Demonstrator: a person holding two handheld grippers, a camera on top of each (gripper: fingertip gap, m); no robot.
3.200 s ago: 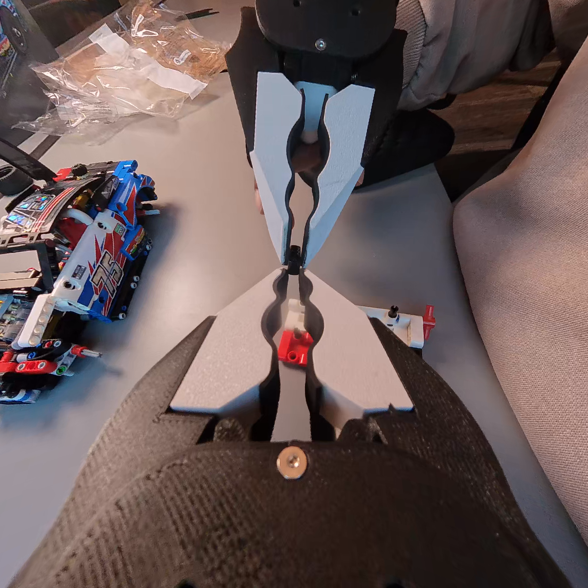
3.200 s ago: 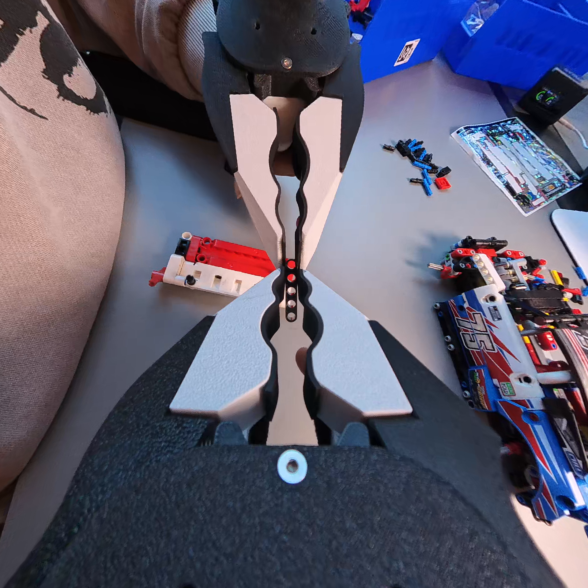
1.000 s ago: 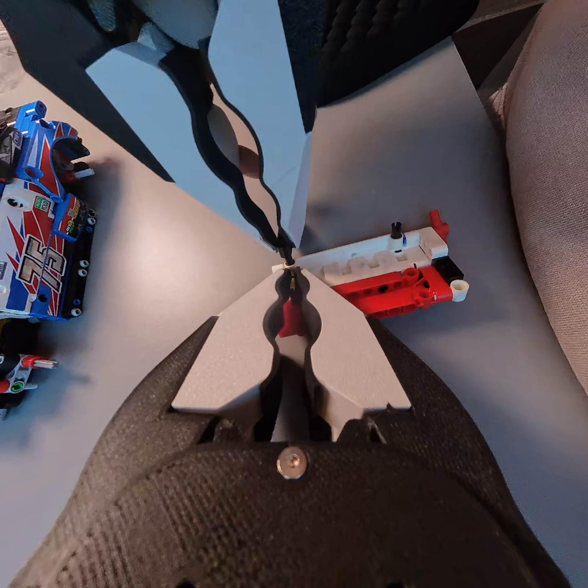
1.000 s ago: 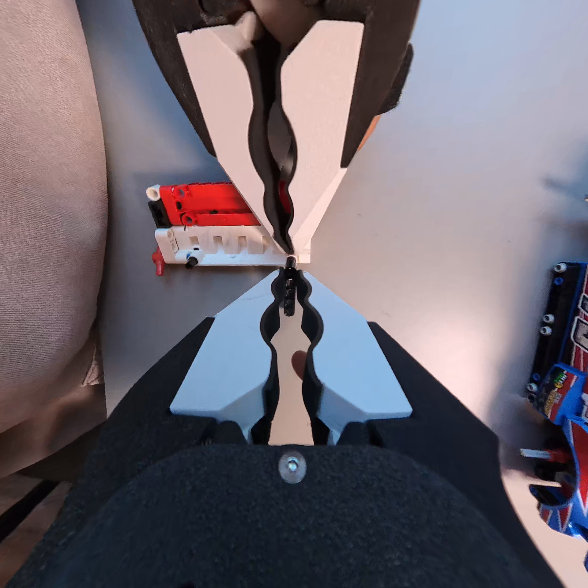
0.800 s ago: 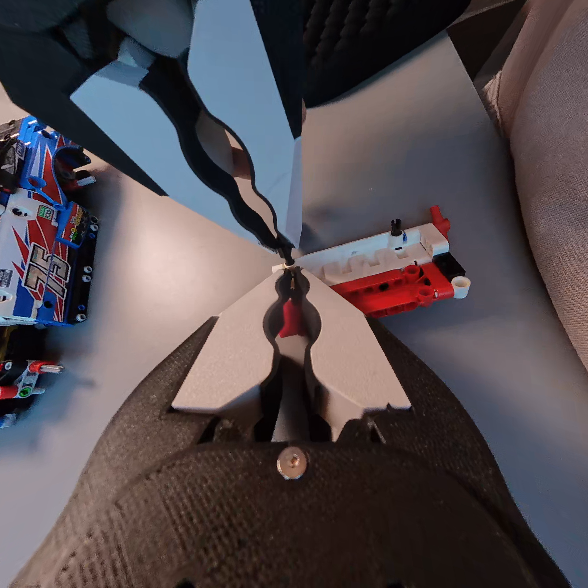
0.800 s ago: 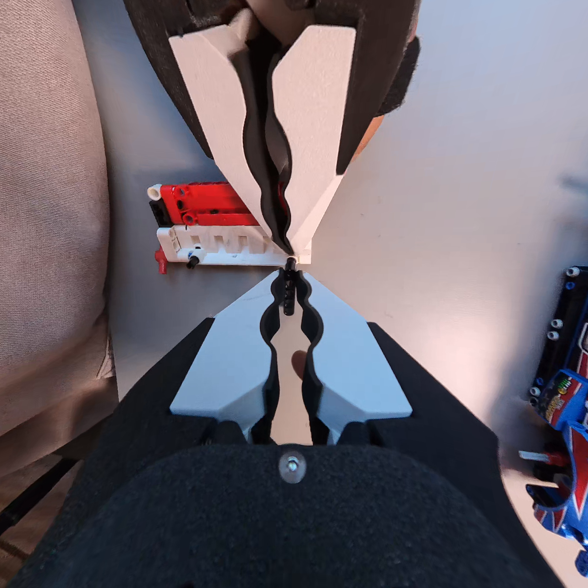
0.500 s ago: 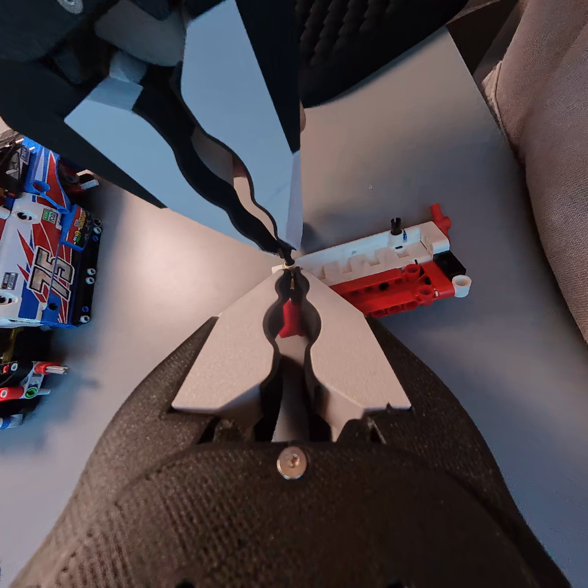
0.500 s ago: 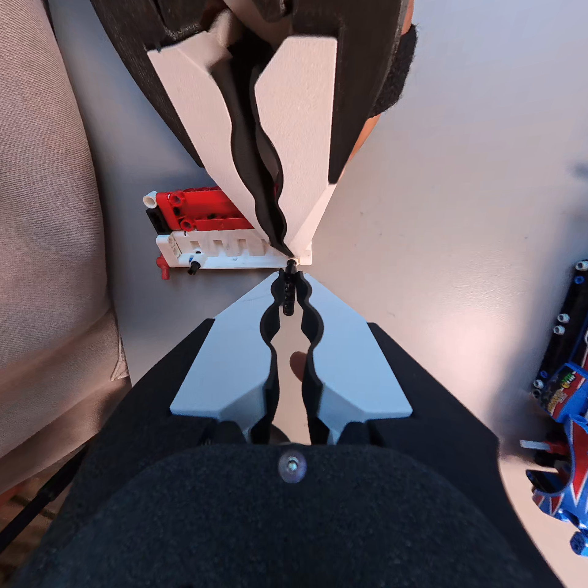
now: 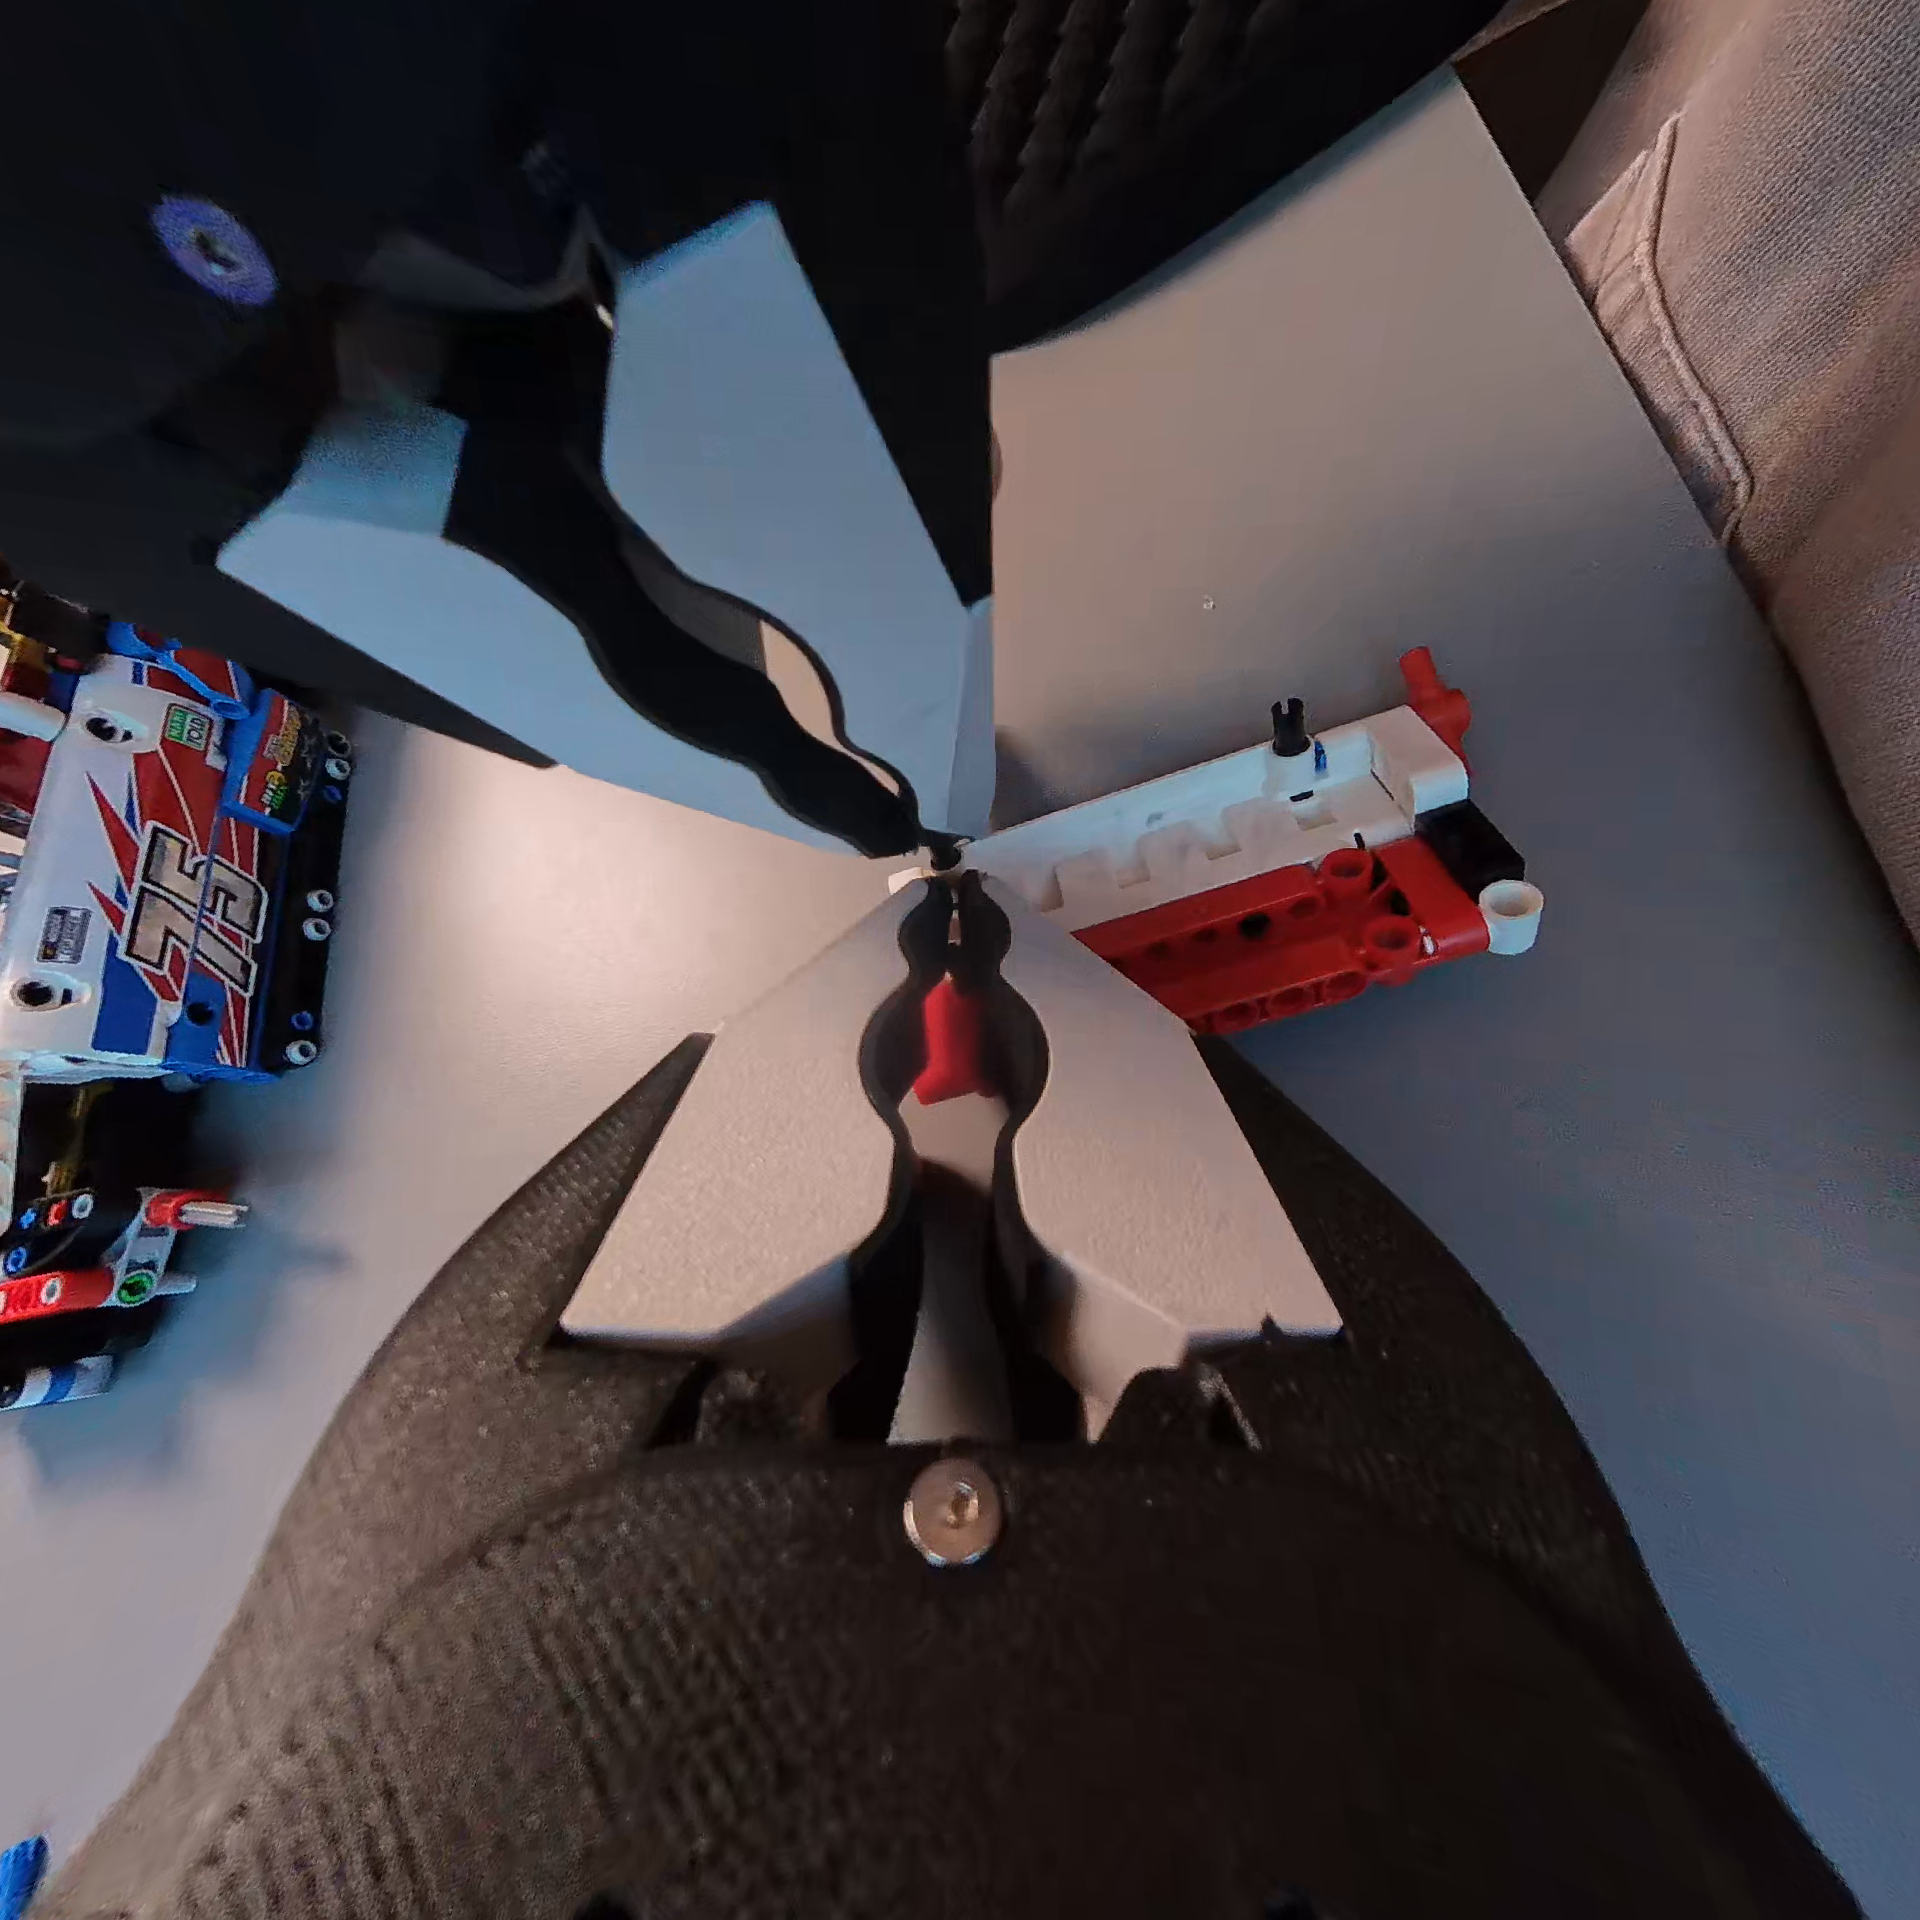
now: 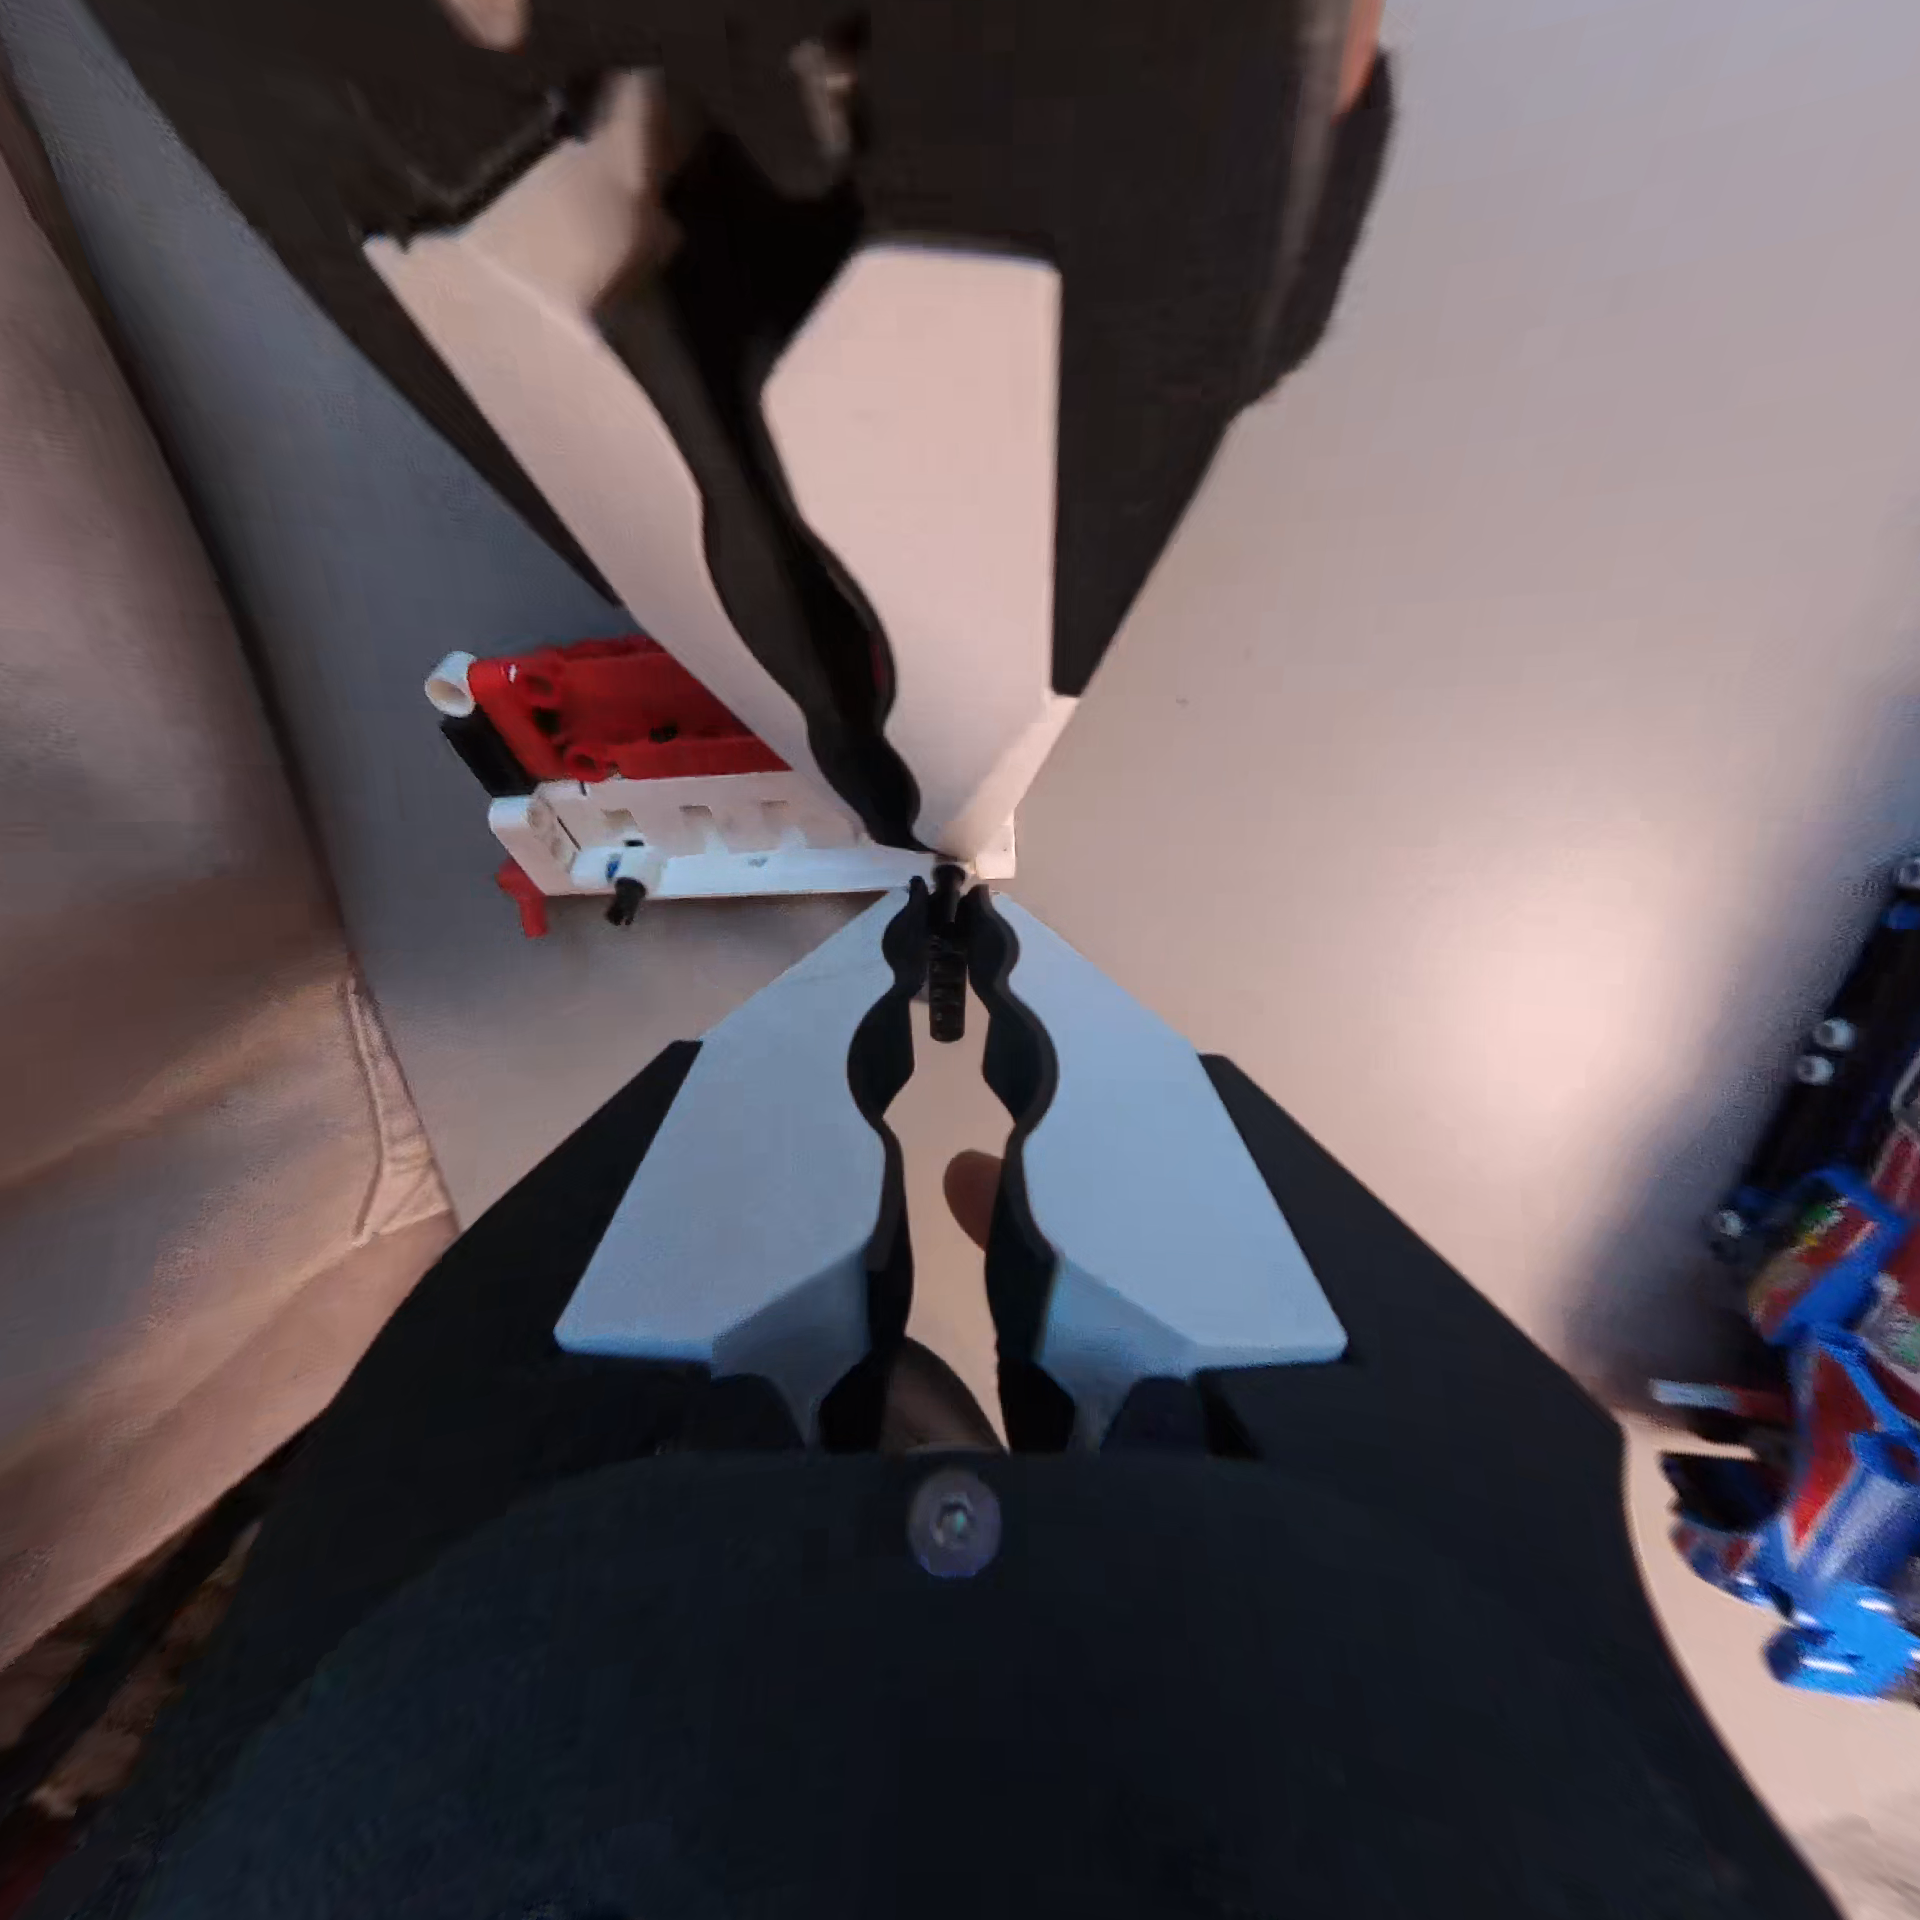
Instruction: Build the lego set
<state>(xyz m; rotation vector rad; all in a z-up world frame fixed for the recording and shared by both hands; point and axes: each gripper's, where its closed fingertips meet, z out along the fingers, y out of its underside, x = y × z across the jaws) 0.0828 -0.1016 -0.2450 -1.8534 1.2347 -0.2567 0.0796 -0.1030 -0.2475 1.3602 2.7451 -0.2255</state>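
My left gripper [image 9: 951,896] is shut on a small red and white piece [image 9: 948,1039]. My right gripper [image 10: 943,896] is shut on a thin black beam [image 10: 943,982] with holes. The two grippers meet tip to tip just above the grey table [image 9: 1351,468]. The black beam's end touches the white end of the left piece. The right gripper [image 9: 920,836] comes in from the upper left of the left wrist view. The left gripper [image 10: 930,844] comes in from the top of the right wrist view. A red and white lego subassembly [image 9: 1268,873] lies on the table just behind the tips. It also shows in the right wrist view [image 10: 665,790].
The partly built blue, white and red race car [image 9: 166,862] stands at the left of the left wrist view and at the right edge of the right wrist view [image 10: 1849,1299]. A person's beige clothing [image 9: 1808,520] borders the table's edge close to the subassembly.
Both grippers have stayed tip to tip and tilted down over the table. The right gripper has leaned further over in the last second. The subassembly has not moved.
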